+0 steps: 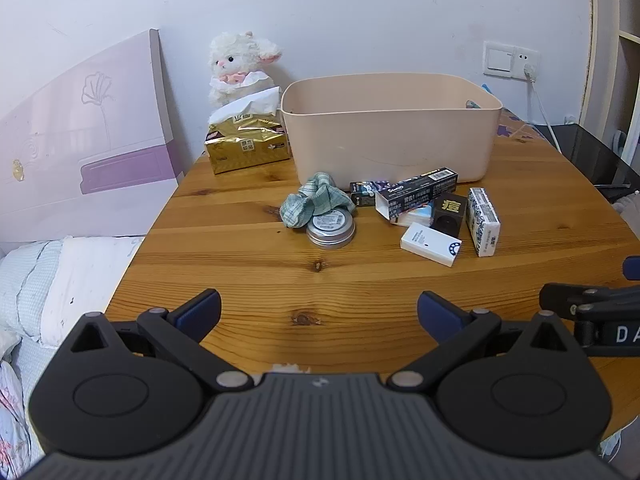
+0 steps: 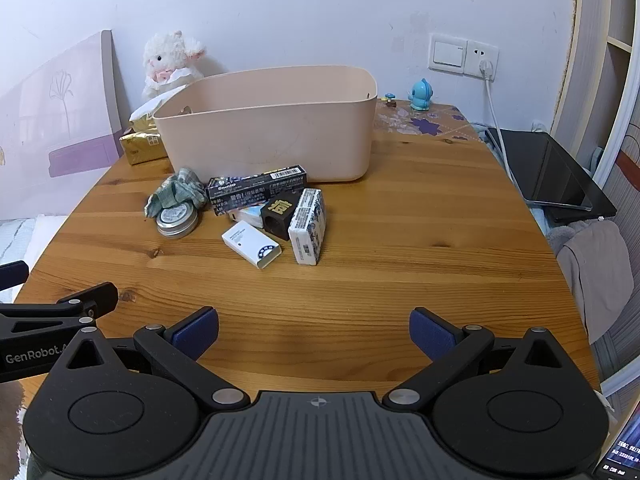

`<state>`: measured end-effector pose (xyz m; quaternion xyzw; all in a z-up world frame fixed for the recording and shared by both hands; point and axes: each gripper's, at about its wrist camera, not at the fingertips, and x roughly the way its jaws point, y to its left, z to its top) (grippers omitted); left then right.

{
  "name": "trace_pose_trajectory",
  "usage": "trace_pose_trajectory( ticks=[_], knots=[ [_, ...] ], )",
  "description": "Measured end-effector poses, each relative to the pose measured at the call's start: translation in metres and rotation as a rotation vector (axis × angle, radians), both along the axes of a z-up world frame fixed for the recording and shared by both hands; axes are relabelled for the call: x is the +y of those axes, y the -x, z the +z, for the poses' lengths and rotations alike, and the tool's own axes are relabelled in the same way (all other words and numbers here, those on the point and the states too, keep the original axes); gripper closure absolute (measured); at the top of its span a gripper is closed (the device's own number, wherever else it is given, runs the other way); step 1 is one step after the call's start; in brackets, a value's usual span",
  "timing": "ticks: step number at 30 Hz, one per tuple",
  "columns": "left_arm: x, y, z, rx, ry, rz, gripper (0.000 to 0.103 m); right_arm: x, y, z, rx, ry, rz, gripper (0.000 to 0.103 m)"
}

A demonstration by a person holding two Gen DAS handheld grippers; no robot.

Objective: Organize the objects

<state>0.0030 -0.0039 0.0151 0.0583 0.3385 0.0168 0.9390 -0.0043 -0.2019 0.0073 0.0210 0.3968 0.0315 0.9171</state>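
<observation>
Clutter waits on a wooden table (image 2: 400,240), well ahead of both grippers. Left gripper (image 1: 319,312) and right gripper (image 2: 314,330) hover low over the near edge, jaws spread wide and holding nothing; "GenRobot" reads on the left one's side in the right view. Ahead of the jaws sits a beige bin (image 1: 392,136), long side facing them. Just before it lies a black carton (image 2: 256,190) with a barcode, long axis running left to right across the jaws' line. Touching it — a dark block (image 2: 280,214) bearing a gold Chinese character, a blue-patterned white box (image 2: 308,226) pointing toward the jaws, and a white box (image 2: 252,244) angled rightward. Left of these, a round tin (image 1: 331,227) rests under a green checked cloth (image 1: 316,200).
</observation>
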Motion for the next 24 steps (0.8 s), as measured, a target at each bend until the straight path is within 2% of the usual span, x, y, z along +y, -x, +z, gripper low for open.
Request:
trace_pose_trajectory(
  ticks=[24],
  knots=[
    [0.0009, -0.0014, 0.0021, -0.008, 0.006, -0.004, 0.0, 0.0023, -0.0016, -0.001, -0.006, 0.013, -0.002, 0.0]
  ],
)
